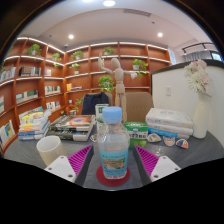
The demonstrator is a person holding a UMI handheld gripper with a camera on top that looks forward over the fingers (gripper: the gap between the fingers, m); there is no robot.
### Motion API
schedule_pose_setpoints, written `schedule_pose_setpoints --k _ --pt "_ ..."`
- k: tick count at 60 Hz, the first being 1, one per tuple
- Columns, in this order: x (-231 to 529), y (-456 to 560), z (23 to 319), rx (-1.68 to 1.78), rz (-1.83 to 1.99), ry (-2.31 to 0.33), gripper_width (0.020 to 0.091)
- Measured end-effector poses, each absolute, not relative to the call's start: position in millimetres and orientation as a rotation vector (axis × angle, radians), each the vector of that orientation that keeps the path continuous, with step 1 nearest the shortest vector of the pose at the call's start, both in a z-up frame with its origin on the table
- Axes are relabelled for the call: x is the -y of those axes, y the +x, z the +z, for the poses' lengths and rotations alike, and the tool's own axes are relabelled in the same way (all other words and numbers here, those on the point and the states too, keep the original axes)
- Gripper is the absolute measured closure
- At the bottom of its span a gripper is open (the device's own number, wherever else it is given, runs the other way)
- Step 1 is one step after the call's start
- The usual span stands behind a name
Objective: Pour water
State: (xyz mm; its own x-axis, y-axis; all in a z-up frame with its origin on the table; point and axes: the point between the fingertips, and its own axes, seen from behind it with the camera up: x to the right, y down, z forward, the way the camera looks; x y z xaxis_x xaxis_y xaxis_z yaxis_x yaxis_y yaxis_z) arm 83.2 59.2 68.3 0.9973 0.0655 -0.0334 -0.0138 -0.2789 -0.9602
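On a grey worktop [30, 165], between the spread fingers of the hand-held gripper [112, 160]: a capped bottle [113, 146] standing upright on a red coaster [112, 178], gaps visible at both sides, pink pads [79, 158] not touching it. Left of the fingers, a white cup [49, 150]; beyond, stacked books [35, 123], a wooden mannequin [118, 78], a vase of flowers [199, 100] and lit shelves [90, 60].

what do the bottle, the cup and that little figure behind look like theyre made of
Bottle, standing between the gripper fingers with gaps: clear glossy plastic, see-through with a pale cap. Cup: matte white, likely paper or plastic; can't tell which. Figure: pale tan and jointed, probably wood.
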Motion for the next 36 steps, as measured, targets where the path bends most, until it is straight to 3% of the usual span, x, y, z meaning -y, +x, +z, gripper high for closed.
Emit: schedule_pose_setpoints --k 36 --pt "134.3 80.8 136.3 -0.013 -0.086 -1.81 0.0266"
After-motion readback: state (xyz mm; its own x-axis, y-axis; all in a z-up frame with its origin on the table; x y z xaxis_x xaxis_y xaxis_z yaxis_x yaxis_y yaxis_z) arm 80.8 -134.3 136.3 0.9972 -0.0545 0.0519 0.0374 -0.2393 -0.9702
